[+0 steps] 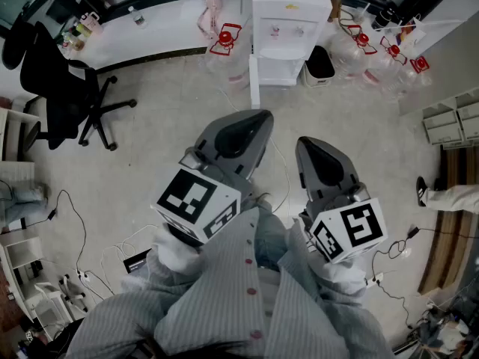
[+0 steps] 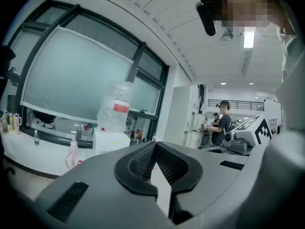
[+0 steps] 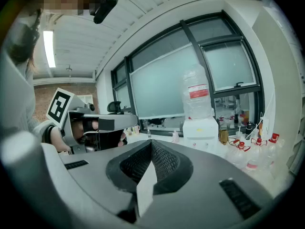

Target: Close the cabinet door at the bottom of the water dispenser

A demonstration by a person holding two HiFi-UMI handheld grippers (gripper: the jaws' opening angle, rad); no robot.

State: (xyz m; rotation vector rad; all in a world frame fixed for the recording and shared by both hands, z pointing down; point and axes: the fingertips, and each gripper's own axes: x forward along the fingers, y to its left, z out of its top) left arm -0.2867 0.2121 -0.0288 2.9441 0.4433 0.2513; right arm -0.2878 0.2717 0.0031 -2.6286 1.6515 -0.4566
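Note:
The white water dispenser [image 1: 290,17] stands across the floor at the top middle of the head view, an empty bottle on top. Its bottom cabinet door [image 1: 254,81] hangs open, swung out toward me on the left side of the cabinet opening [image 1: 281,69]. Both grippers are held close to my body, far from the dispenser, pointing toward it. My left gripper [image 1: 260,117] is shut and holds nothing; so is my right gripper [image 1: 309,145]. The dispenser [image 2: 110,141] shows small above the shut left gripper [image 2: 155,144], and the dispenser [image 3: 200,128] lies beyond the shut right gripper [image 3: 151,144].
A black office chair [image 1: 63,88] stands at the left. A black bin [image 1: 320,62] and several red-capped water jugs [image 1: 374,51] flank the dispenser. Cables [image 1: 75,230] trail over the floor at lower left. A person's leg [image 1: 445,194] shows at right; another person [image 2: 221,123] stands far off.

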